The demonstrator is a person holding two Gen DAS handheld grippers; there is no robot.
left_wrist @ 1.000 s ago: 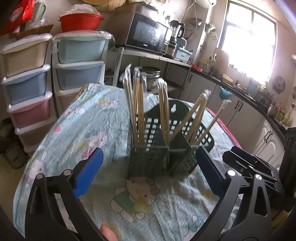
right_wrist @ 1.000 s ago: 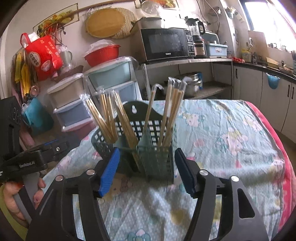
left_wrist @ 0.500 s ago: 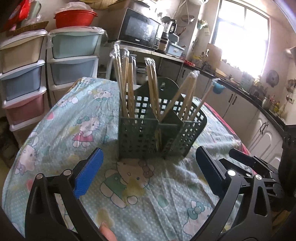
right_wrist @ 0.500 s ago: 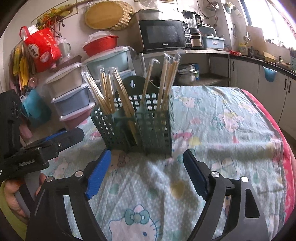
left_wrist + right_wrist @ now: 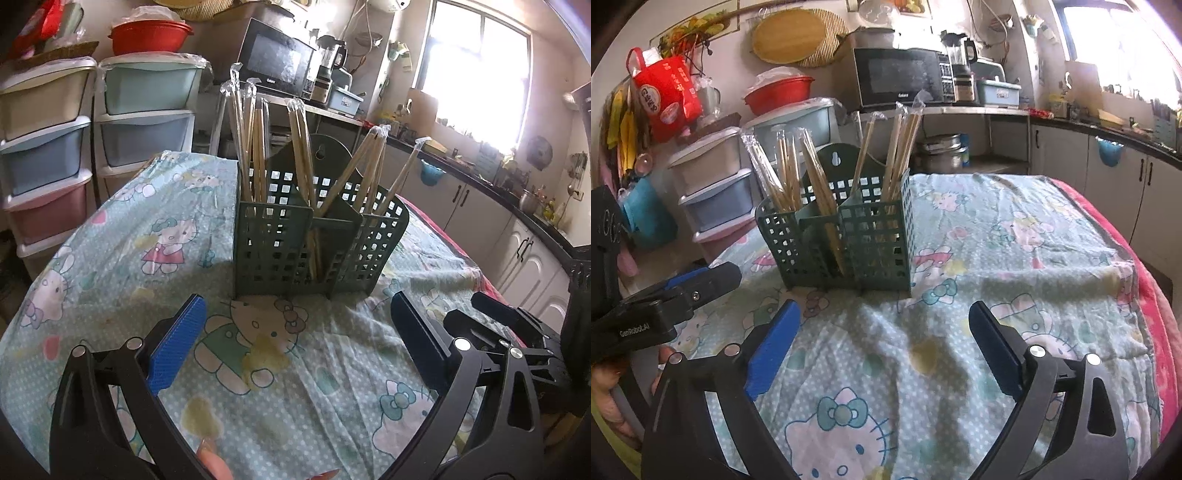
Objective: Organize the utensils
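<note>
A dark green perforated utensil caddy [image 5: 306, 251] [image 5: 842, 243] stands upright on the cartoon-print tablecloth [image 5: 147, 240]. Several wrapped pairs of wooden chopsticks [image 5: 255, 147] [image 5: 783, 173] lean in its compartments. My left gripper [image 5: 295, 328] hovers open on the near side of the caddy, nothing between its blue pads. In the right wrist view my right gripper [image 5: 882, 328] sits back from the caddy, its jaws still opening and empty. The left gripper's black body [image 5: 665, 299] shows at that view's left edge, held by a hand.
Stacked plastic drawer units [image 5: 48, 166] stand beyond the table's left side. A microwave [image 5: 277, 66] and blender sit on a shelf behind. Kitchen cabinets [image 5: 517, 243] and a bright window run along the right. A red blanket edge [image 5: 1137, 266] lines the table's right side.
Both grippers have drawn back and down from the caddy, which now looks smaller and farther away. The right gripper's jaws have spread wider and let go of the caddy.
</note>
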